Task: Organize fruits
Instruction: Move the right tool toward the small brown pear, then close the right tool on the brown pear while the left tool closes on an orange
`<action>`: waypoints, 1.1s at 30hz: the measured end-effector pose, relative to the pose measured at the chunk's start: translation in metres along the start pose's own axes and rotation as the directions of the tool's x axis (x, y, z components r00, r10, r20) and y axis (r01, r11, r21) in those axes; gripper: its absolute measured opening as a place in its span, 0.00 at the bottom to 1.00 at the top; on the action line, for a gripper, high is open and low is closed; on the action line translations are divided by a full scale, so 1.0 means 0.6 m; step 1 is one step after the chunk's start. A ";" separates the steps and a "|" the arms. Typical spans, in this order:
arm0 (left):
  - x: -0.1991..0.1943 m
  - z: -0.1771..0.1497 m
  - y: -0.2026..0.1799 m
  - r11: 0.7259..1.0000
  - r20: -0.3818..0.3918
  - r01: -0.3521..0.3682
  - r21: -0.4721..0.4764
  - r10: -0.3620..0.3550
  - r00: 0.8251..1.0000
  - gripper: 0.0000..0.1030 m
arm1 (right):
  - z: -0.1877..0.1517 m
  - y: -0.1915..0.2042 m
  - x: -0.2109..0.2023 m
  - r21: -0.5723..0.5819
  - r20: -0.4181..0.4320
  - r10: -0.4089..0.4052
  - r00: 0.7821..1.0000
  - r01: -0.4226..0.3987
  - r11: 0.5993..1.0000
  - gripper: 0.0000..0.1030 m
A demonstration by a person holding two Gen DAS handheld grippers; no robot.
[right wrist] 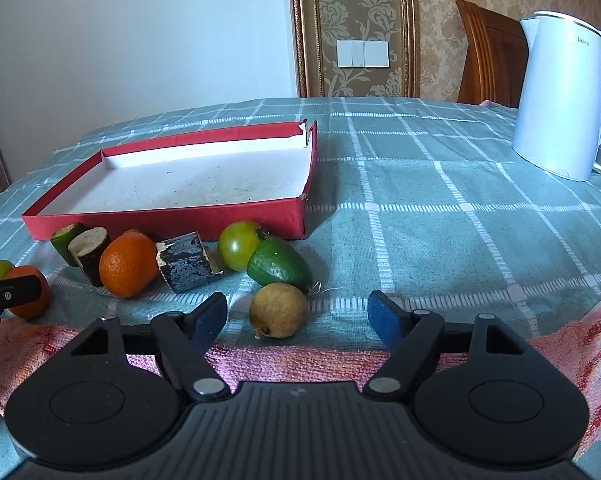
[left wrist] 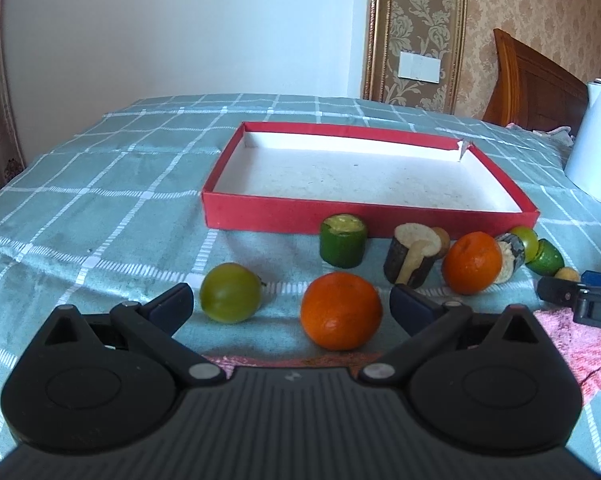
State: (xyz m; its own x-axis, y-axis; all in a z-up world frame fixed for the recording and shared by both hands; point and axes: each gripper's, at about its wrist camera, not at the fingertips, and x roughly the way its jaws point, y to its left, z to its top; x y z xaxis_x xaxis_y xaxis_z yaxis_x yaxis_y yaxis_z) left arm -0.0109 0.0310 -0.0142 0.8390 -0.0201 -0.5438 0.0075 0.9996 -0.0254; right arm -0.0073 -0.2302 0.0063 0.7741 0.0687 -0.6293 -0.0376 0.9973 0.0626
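Observation:
A shallow red box point(left wrist: 260, 216) with a white inside stands on the table; it also shows in the right wrist view point(right wrist: 168, 222). In front of it lie fruits. My left gripper point(left wrist: 292, 304) is open, with an orange point(left wrist: 340, 310) and a green tomato point(left wrist: 230, 292) between its fingers, untouched. Behind are a cut green piece point(left wrist: 342, 246), a dark cut piece point(left wrist: 410, 258) and a second orange point(left wrist: 472, 262). My right gripper point(right wrist: 298, 316) is open around a tan round fruit point(right wrist: 278, 310). Behind that lie a green fruit point(right wrist: 278, 266), a green tomato point(right wrist: 238, 246) and a dark cut piece point(right wrist: 186, 262).
A white electric kettle point(right wrist: 560, 96) stands at the right rear of the table. A pink towel point(right wrist: 300, 360) lies along the near edge under both grippers. The checked green tablecloth point(right wrist: 440, 208) covers the table. A wooden chair back point(right wrist: 488, 52) stands behind.

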 end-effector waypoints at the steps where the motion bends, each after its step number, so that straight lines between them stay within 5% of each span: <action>1: -0.002 0.000 -0.003 1.000 0.010 0.000 0.008 0.000 1.000 1.00 | 0.000 0.000 0.000 0.002 0.001 -0.001 1.000 0.001 1.000 0.75; 5: -0.009 0.001 -0.015 0.999 0.038 0.002 0.042 -0.004 0.999 1.00 | -0.002 0.001 -0.006 -0.011 0.011 -0.023 1.000 0.023 1.000 0.63; 18: -0.015 -0.013 -0.042 0.988 0.084 0.081 0.134 -0.093 0.992 1.00 | -0.005 -0.002 -0.007 -0.004 0.015 -0.026 1.000 0.026 1.000 0.61; 33: -0.009 -0.014 -0.045 0.991 0.085 0.074 0.113 -0.083 0.993 0.98 | -0.008 0.001 -0.012 -0.021 0.020 -0.027 0.999 0.028 0.999 0.60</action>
State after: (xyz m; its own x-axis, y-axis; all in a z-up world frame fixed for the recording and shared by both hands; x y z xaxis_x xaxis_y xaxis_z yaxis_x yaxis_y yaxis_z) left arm -0.0201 0.0040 -0.0174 0.8789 -0.1019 -0.4661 0.1305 0.9910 0.0295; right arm -0.0161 -0.2303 0.0073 0.7875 0.0411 -0.6150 -0.0298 0.9991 0.0286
